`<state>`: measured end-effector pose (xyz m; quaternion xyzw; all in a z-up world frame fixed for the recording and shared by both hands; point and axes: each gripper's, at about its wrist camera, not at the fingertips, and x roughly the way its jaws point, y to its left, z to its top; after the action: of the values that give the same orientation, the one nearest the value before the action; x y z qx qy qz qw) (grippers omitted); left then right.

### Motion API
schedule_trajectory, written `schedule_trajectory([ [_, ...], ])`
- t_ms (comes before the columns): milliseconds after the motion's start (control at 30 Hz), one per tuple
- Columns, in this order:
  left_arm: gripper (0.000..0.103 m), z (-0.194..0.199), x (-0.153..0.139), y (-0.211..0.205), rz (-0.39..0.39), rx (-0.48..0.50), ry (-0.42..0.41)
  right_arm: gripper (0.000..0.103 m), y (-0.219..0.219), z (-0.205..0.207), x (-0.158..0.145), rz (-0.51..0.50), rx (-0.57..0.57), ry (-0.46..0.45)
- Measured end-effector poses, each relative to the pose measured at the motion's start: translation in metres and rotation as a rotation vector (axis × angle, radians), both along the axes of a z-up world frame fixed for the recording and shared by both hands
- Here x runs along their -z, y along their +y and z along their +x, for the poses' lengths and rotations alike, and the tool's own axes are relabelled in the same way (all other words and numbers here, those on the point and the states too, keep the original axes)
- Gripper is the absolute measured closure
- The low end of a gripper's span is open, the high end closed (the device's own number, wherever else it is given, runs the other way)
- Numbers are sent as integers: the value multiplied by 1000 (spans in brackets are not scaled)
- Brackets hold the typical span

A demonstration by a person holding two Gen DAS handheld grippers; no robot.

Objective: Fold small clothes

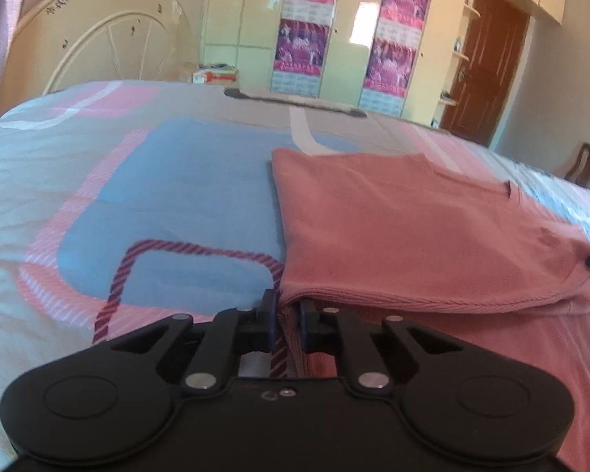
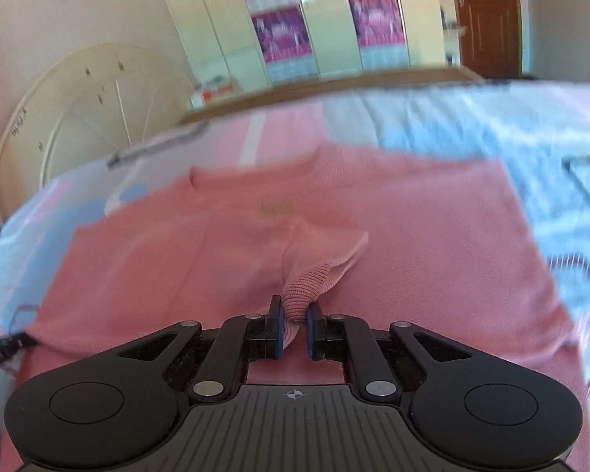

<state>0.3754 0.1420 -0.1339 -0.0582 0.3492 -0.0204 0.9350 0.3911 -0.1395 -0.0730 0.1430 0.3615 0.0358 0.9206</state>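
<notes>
Across a pink-and-blue patterned bed (image 1: 169,181), pink knit top (image 1: 393,228) lying flat and stretching straight ahead of both tools, left claw (image 1: 286,316) pinching its near-left hem corner, right claw (image 2: 295,322) pinching a ribbed fold (image 2: 306,279) at the near edge, ready to carry forward

bright daylight | glare on wardrobe doors (image 1: 364,27) | right wrist view motion-blurred | fisheye edges bent, dark corners

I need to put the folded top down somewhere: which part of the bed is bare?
Free: the blue patch of bedspread left of the pink top, up to the headboard. Crowded: the right side, where the top lies, held by the left gripper and right gripper.
</notes>
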Motion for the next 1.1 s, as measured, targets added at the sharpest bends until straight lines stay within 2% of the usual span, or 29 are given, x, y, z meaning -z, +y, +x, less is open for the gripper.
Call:
schedule_trajectory([
  [67, 93, -2, -4, -1, -8, -10, -25, 93, -3, 1, -22, 29, 4, -78],
  [167, 93, -6, -7, -4, -3, -14, -57, 93, 2, -4, -66, 20, -31, -222],
  [233, 93, -9, -7, -5, -4, -32, -81, 93, 7, -13, -83, 0, -51, -291],
  [300, 93, -9, -5, -7, -3, -43, -71, 93, 10, -13, -73, -44, -53, -263],
  [333, 93, -5, 0, -9, 6, -41, -34, 93, 11, -10, -59, -72, -52, -215],
  [400, 93, -2, 5, -11, 22, -32, 3, 93, 7, 6, -15, -93, -28, -3],
  [433, 93, -1, 5, -11, 28, -29, 4, 93, 3, 8, 2, -62, -20, 51],
  [500, 93, 0, 4, -11, 31, -22, 10, 93, 1, 3, 23, -44, -5, 89],
  [600, 92, 2, 4, -12, 47, -7, 15, 93, -4, -1, 28, -1, 17, 77],
  [833, 92, 4, 4, -12, 37, -10, 25, 93, -6, -3, 29, -14, 11, 76],
  [933, 86, 2, 1, -6, 25, 15, 38, 93, -8, -4, 27, -14, 14, 87],
  [967, 71, -1, -2, -2, 20, 9, 40, 89, -10, -4, 24, -16, 16, 90],
  [1000, 53, -7, -9, 2, 33, -10, 22, 68, -11, -6, 18, -37, 34, 88],
  [1033, 49, -15, -17, 2, 55, -14, -21, 59, -11, -11, 9, -83, 69, 61],
  [1100, 56, -21, -28, -3, 82, 1, -69, 56, -10, -20, -9, -117, 64, -29],
])
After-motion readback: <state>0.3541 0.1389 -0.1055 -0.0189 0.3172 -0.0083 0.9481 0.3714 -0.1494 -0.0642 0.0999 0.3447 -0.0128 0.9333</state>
